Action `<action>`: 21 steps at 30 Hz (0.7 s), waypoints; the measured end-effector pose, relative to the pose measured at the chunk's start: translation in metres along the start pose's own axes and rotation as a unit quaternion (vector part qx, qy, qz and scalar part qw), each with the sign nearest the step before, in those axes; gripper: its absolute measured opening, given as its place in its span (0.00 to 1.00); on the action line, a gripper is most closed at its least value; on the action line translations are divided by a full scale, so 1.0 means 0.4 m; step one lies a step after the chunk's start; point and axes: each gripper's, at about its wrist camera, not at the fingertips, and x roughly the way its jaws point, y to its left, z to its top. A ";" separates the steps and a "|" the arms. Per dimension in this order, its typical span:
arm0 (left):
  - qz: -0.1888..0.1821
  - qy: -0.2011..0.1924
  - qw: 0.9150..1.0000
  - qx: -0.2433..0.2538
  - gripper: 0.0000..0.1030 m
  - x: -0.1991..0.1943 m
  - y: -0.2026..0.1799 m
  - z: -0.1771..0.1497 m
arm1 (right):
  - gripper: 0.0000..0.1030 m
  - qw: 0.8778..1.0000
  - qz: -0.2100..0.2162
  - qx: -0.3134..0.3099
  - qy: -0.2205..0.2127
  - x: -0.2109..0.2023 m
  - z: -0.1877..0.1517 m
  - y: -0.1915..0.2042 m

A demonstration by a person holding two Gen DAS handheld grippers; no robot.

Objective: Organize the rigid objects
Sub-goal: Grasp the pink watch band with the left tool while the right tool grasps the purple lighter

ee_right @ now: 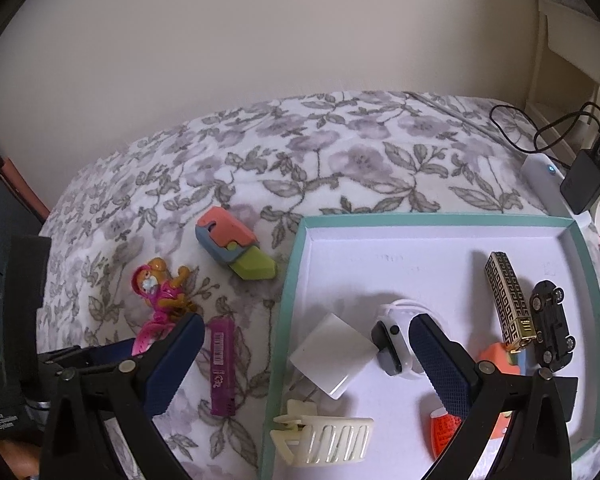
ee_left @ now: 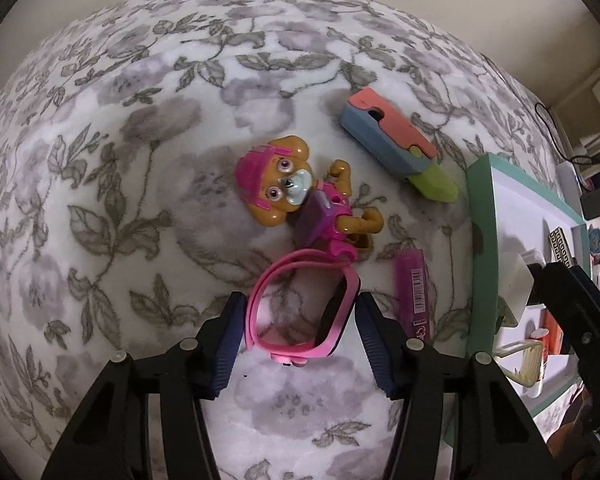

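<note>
My left gripper (ee_left: 300, 336) is open, its fingers either side of a pink watch (ee_left: 300, 312) lying on the floral blanket. Past it lie a toy dog in a pink helmet (ee_left: 296, 192), a purple bar (ee_left: 414, 294) and a coral, blue and green toy knife (ee_left: 396, 144). My right gripper (ee_right: 304, 364) is open and empty above the white tray with a teal rim (ee_right: 296, 280). The tray holds a white charger (ee_right: 332, 356), a white watch (ee_right: 396, 336), a cream hair clip (ee_right: 324, 436), a patterned gold case (ee_right: 508, 300), a black toy car (ee_right: 552, 328) and orange items (ee_right: 444, 428).
The blanket (ee_left: 140, 160) covers a bed against a beige wall. A black adapter with cables (ee_right: 584, 184) and a white device (ee_right: 544, 184) sit beyond the tray's far right corner. The left gripper's body shows at the left in the right wrist view (ee_right: 80, 356).
</note>
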 end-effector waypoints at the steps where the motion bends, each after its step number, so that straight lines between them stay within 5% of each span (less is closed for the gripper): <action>1: 0.001 -0.001 1.000 -0.009 0.56 -0.004 0.012 0.001 | 1.00 1.000 0.004 -0.001 -0.003 -0.003 0.002 0.002; 11: 0.015 -0.025 0.992 -0.121 0.56 -0.040 0.165 -0.005 | 0.86 0.997 0.043 -0.057 0.009 -0.001 -0.012 0.086; 21: 0.016 -0.016 0.991 -0.135 0.56 -0.022 0.178 -0.007 | 0.57 0.989 0.055 -0.112 0.079 0.060 -0.057 0.160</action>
